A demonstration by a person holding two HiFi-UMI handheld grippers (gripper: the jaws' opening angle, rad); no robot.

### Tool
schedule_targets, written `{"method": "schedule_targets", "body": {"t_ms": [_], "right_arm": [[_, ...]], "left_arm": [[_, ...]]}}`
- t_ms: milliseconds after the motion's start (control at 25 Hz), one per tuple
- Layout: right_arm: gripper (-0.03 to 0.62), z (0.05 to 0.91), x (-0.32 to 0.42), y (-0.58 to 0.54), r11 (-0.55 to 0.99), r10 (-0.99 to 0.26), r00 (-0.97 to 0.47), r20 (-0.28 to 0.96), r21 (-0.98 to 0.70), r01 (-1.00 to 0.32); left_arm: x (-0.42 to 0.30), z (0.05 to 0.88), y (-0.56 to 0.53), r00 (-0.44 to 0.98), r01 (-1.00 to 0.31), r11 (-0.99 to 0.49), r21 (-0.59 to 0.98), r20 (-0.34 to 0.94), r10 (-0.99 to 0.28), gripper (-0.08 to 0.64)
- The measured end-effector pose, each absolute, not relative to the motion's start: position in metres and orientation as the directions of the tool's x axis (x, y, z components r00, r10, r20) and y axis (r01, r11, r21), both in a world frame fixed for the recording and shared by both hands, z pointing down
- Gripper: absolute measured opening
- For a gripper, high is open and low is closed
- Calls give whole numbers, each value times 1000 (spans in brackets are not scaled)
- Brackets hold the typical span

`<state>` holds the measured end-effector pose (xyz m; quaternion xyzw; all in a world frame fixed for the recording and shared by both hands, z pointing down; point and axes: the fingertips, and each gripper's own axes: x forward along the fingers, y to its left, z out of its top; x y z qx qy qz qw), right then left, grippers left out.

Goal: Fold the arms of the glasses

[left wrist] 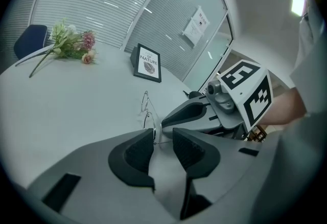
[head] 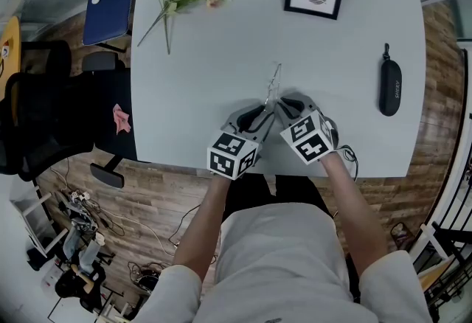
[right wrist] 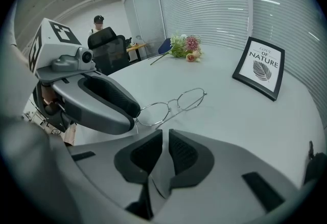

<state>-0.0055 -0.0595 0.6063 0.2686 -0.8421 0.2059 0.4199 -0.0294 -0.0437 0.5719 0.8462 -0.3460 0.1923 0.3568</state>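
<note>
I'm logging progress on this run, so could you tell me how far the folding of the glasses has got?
Nothing looks folded yet: both arms of the glasses stick out from the frame toward the grippers. In hand: the left gripper has its jaws apart around the end of one thin arm, while the right gripper, jaws almost together, sits just behind the frame. Both arms are left to fold.

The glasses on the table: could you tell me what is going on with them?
A person holds a gripper in each hand at wire glasses lying on the table. The left gripper has its jaws apart, with a thin glasses arm crossing between their tips. The right gripper is nearly closed and empty, just short of the frame.
</note>
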Motion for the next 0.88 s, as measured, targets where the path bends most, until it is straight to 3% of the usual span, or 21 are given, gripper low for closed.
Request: {"method": "schedule_targets", "body": {"t_ms": [880], "right_arm": [[46,600,-20,-62,756,-259,-557,789,-193,-625]], "left_arm": [[-29,576,-39,700,-706,-524,476,580,-416,126]]}}
